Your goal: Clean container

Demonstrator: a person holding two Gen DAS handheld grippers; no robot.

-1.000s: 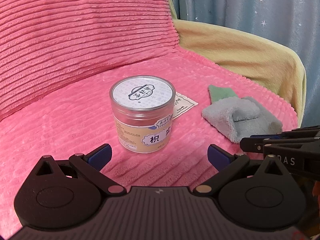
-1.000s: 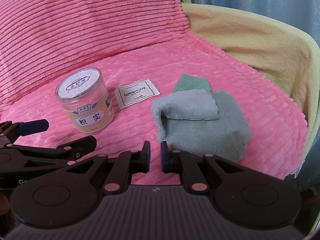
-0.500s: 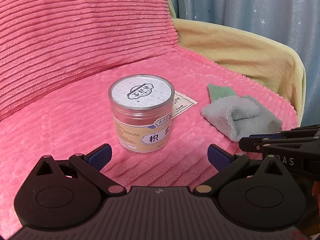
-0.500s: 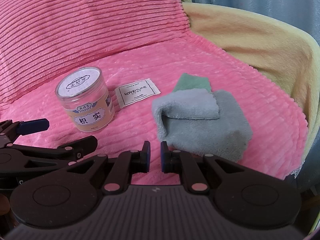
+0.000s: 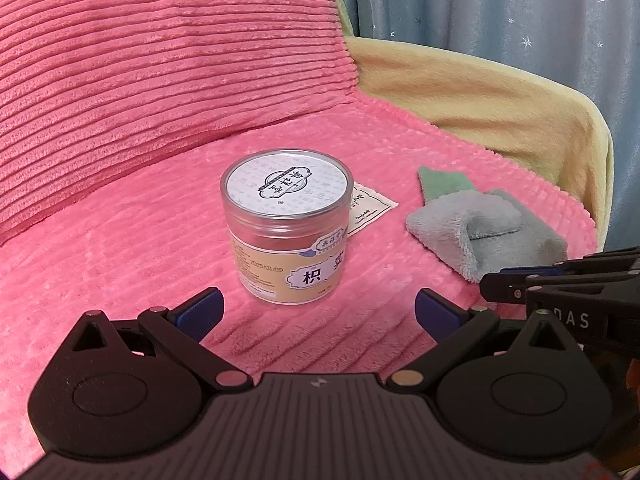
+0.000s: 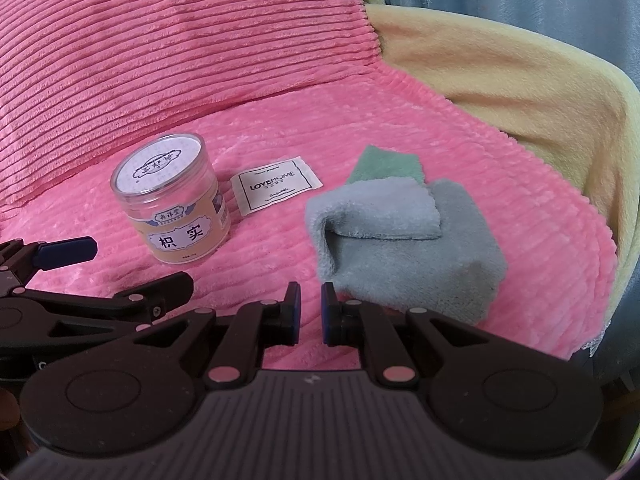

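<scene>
Our left claw (image 5: 316, 312) is wide open in front of the jar (image 5: 286, 224), ready to hold it. Our right claw (image 6: 311, 312) is almost closed and empty, near the cloth (image 6: 404, 240) beside the jar, for wiping.

The left tool (image 5: 316, 312) has edged nearer the jar (image 5: 286, 226) — nothing else moved.

Jar (image 5: 286, 224) on blanket (image 5: 120, 248), card (image 6: 276, 188) behind, cloth (image 6: 404, 240) right

Both wrist views low, near, sharing jar (image 5: 286, 224), cloth (image 6: 404, 240)
</scene>
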